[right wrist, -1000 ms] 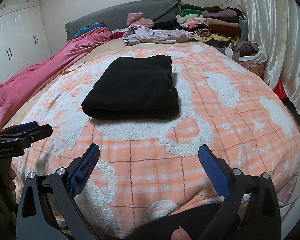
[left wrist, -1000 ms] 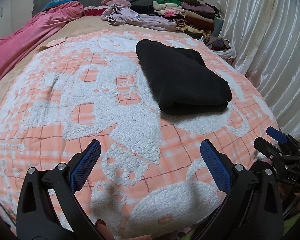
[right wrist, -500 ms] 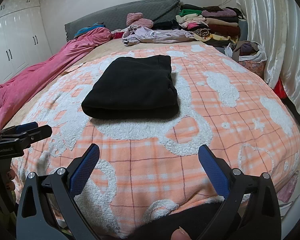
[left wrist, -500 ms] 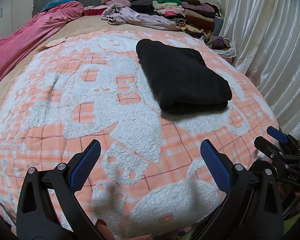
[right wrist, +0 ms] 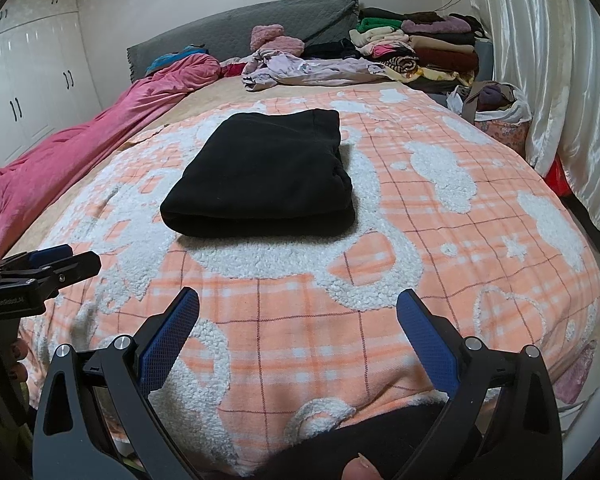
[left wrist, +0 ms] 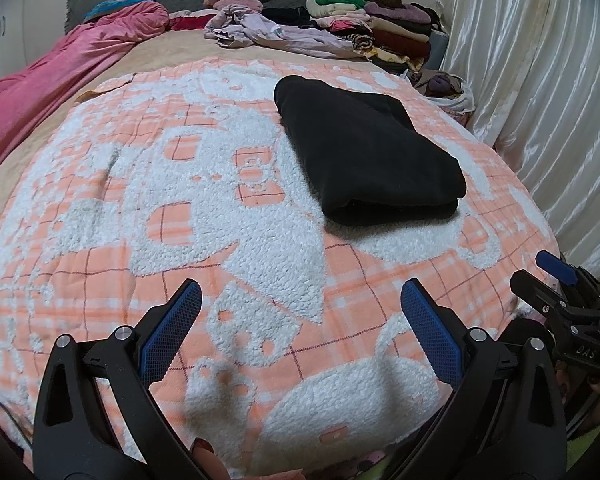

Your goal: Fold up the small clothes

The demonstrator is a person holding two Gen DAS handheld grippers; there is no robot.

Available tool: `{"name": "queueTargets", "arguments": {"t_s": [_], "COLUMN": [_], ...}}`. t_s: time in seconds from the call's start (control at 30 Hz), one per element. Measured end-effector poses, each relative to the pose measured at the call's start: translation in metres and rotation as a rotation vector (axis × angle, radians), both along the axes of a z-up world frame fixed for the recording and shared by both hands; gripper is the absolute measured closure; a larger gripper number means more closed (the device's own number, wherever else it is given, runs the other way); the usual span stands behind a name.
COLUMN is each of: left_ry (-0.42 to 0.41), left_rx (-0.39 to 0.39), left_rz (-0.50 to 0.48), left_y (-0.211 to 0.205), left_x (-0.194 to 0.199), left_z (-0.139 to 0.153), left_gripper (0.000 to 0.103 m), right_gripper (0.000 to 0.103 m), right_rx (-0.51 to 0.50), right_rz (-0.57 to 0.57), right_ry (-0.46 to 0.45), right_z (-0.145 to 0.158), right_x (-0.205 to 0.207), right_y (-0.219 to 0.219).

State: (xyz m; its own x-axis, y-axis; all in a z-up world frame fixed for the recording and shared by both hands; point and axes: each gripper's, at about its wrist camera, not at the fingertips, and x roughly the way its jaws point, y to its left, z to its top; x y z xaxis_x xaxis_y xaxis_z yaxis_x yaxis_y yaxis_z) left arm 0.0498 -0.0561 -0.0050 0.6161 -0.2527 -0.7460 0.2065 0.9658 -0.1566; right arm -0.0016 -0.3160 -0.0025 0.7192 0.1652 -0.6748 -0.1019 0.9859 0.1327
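Note:
A black garment (left wrist: pixel 364 152) lies folded into a thick rectangle on the orange-and-white blanket (left wrist: pixel 148 208); it also shows in the right wrist view (right wrist: pixel 260 176). My left gripper (left wrist: pixel 300 300) is open and empty, hovering over the blanket's near edge, well short of the garment. My right gripper (right wrist: pixel 298 308) is open and empty too, near the same edge. Each gripper shows at the side of the other's view, the right one (left wrist: pixel 556 280) and the left one (right wrist: pixel 56 260).
A pink duvet (left wrist: pixel 60 72) lies along the left side. A crumpled lilac garment (left wrist: pixel 276 32) and a stack of folded clothes (left wrist: pixel 380 28) sit at the bed's head. A bag of clothes (right wrist: pixel 496 108) stands by the white curtain (right wrist: pixel 560 60) on the right.

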Motion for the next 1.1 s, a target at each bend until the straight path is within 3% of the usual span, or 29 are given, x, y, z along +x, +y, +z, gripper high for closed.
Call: {"name": "queueTargets", "arguments": {"t_s": [0.93,1.1], "left_ry": [0.006,0.027], "left_rx": [0.025,0.034], "left_rz": [0.005,0.038], "left_y": [0.005,0.016], "left_x": [-0.001,0.005], "left_z": [0.0,-0.002], "left_gripper": [0.009,0.009], "right_gripper": [0.005,0.005], "right_rx": [-0.016,-0.01], "right_rz": [-0.035,-0.117], "right_ry": [0.013,0.003], "right_z": [0.002,0.004], "right_x": [-0.002,-0.006], "right_y": [-0.002,-0.016]}}
